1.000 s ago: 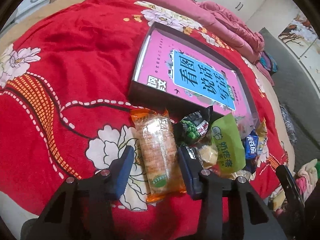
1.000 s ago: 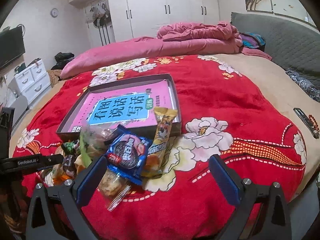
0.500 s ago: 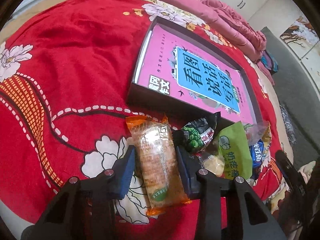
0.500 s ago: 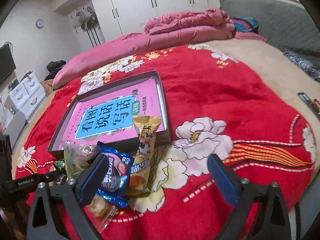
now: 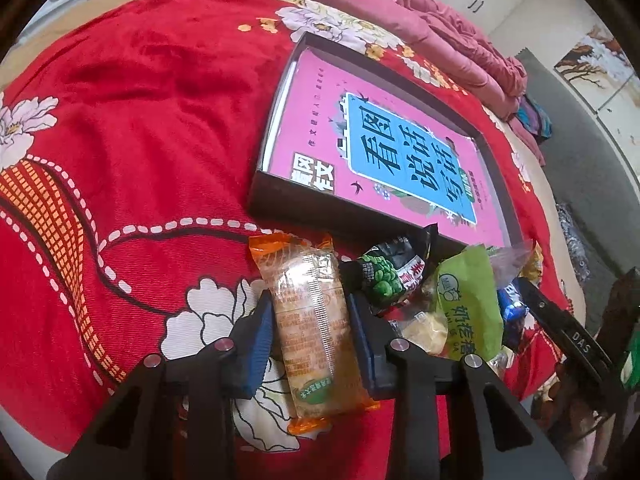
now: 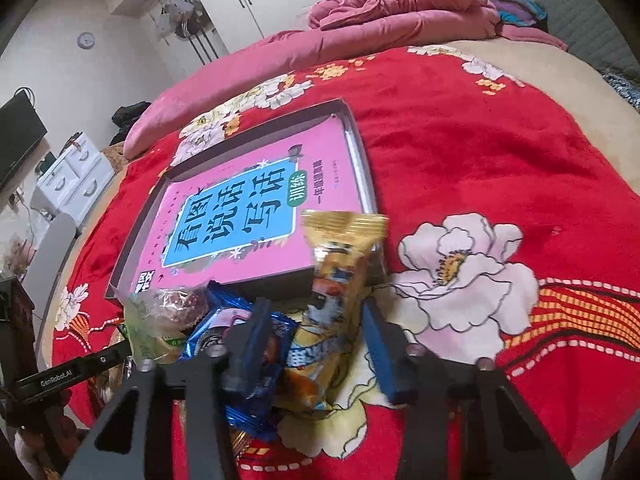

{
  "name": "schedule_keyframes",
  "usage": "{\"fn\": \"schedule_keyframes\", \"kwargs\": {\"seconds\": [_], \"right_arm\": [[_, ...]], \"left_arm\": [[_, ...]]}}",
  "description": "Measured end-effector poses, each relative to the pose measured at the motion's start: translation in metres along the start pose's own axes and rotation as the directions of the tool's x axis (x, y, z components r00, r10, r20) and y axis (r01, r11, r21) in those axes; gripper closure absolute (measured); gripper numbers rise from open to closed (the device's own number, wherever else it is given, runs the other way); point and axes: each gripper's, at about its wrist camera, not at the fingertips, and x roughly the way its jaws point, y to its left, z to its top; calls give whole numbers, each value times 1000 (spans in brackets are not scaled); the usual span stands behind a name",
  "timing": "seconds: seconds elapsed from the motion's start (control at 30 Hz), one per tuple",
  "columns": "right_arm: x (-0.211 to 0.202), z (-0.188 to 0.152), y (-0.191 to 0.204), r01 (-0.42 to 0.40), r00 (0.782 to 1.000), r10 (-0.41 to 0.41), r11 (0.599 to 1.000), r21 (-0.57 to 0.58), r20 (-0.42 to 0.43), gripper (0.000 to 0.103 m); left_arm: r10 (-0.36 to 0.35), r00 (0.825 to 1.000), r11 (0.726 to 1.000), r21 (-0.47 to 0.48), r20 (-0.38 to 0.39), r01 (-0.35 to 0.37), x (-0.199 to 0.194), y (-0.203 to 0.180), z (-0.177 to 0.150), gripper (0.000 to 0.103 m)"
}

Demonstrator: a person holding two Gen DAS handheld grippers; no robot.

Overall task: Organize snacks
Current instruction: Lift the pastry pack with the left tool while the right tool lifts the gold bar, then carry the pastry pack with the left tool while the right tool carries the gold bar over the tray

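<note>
Snacks sit between your closing jaws: left hand-held gripper (image 5: 310, 330) pinching the orange cake pack (image 5: 312, 328), right hand-held gripper (image 6: 316, 346) narrowing around the yellow packet (image 6: 332, 300), pads apparently not yet pressing.

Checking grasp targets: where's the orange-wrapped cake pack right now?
Left wrist view, lower centre: the orange-wrapped cake pack lies on the red blanket between the closing jaws of the left gripper, just left of the green pea packet.

Two grippers (image 5: 310, 334), one box (image 5: 280, 196), one book (image 5: 384, 152).

Both grippers, left (image 5: 310, 338) and right (image 6: 316, 344), angle down, fingers closing.
</note>
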Motion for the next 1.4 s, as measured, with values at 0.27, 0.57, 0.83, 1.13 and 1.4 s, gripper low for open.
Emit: {"fn": "schedule_keyframes", "kwargs": {"seconds": [0.27, 0.57, 0.83, 1.13, 1.4], "right_arm": [[-12, 1, -1, -39, 998, 39, 999, -15, 52, 82], [-31, 6, -9, -55, 990, 53, 998, 8, 129, 83], [-45, 10, -11, -69, 979, 64, 997, 18, 191, 83], [-56, 17, -6, -92, 962, 92, 996, -13, 258, 83], [-54, 30, 3, -90, 947, 100, 995, -46, 305, 83]], "left_arm": [[-17, 1000, 1000, -10, 15, 17, -7, 5, 0, 68], [-20, 996, 1000, 7, 89, 19, -31, 13, 0, 68], [-57, 981, 998, 13, 185, 56, -56, 18, 3, 68], [-91, 961, 996, 32, 261, 85, -70, 11, 18, 68], [-66, 948, 997, 61, 310, 49, -65, -3, 32, 68]]}}
